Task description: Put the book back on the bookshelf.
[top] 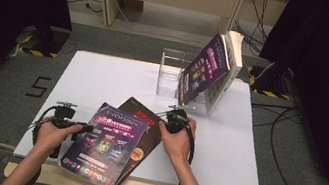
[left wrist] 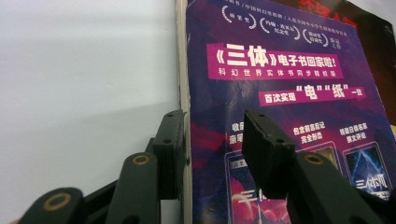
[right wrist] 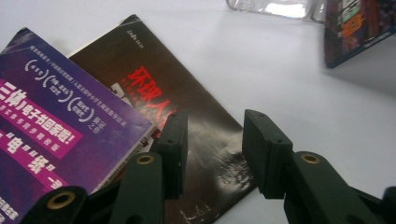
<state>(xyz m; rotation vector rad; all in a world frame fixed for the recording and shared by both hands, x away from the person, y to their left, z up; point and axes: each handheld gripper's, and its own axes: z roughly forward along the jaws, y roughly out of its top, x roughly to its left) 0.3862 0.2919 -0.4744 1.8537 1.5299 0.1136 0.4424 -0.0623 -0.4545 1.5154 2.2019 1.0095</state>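
A purple magazine [top: 105, 148] lies aslant on top of a dark brown magazine [top: 141, 110] at the front of the white table [top: 104, 77]. My left gripper [top: 88, 128] is at the purple magazine's left edge. In the left gripper view it [left wrist: 215, 154] stands open, one jaw beside the pale spine and the other over the purple cover [left wrist: 289, 70]. My right gripper [top: 173, 117] hovers at the dark magazine's right side. In the right gripper view it [right wrist: 215, 149] is open over the dark cover [right wrist: 196, 116], with the purple magazine [right wrist: 51, 121] to its left.
A clear acrylic stand [top: 170, 73] sits at the back of the table, with a purple book [top: 204, 71] and a white book [top: 226, 72] leaning against it. The purple magazine's lower corner overhangs the table's front edge. Cables run across the floor at right.
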